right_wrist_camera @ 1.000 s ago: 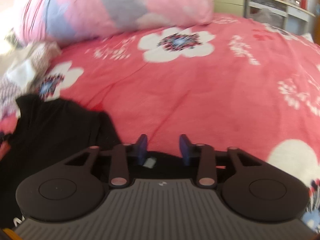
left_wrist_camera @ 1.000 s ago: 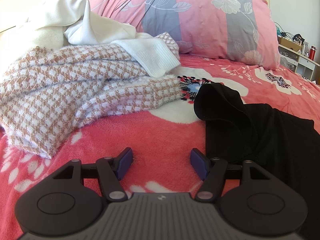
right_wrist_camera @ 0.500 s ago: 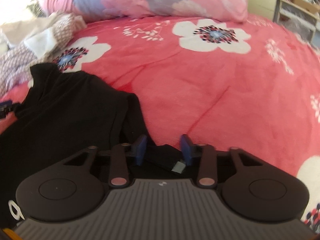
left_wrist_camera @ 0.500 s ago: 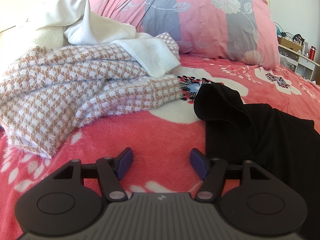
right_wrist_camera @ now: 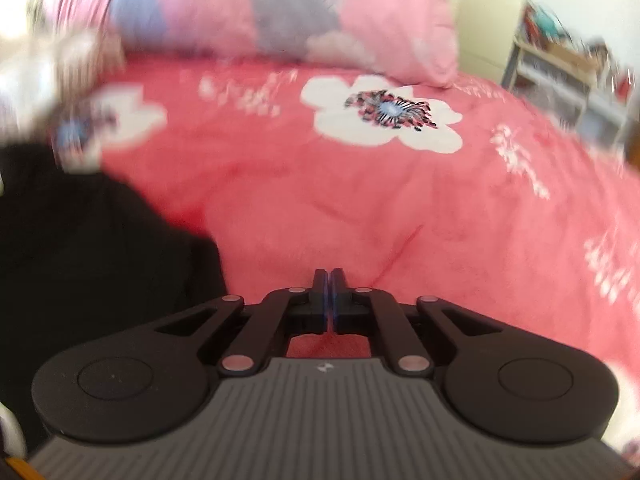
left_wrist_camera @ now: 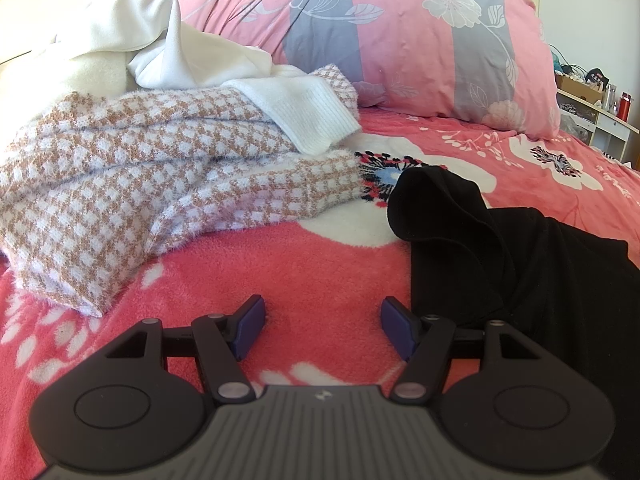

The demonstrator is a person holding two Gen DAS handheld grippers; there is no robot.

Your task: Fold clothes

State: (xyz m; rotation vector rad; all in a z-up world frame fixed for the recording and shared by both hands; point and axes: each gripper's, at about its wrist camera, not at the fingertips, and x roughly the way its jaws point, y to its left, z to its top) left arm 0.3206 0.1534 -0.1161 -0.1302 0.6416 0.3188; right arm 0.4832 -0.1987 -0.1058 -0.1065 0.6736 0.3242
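The right gripper (right_wrist_camera: 329, 280) is showing its jaws pressed together with no cloth visible between them, over bare pink blanket (right_wrist_camera: 360, 200); its view is blurring, so a thin edge caught below the tips cannot be ruled out. The left gripper (left_wrist_camera: 322, 326) is standing with jaws wide apart and nothing between them, hovering over the blanket just left of the black garment (left_wrist_camera: 520, 264).

That black garment is lying crumpled on the near right of the bed in the left view, one loose flap curling up at its far left corner. It is looking thin, soft and light, likely to sag and slide on the fleecy blanket, so taking it by a hem corner or the shoulder seam with both grippers seems the wisest hold; a single layer may slip from a loose pinch.

Further left and farther away, a checked knit sweater (left_wrist_camera: 140, 184) is sprawling, with a white garment (left_wrist_camera: 192, 52) heaped over it, its ribbed cuff hanging over the knit. A floral pillow (left_wrist_camera: 400, 36) is lying behind. The knit's near edge is lying near the black flap, crowding the room for spreading out; to the right the blanket is lying open.
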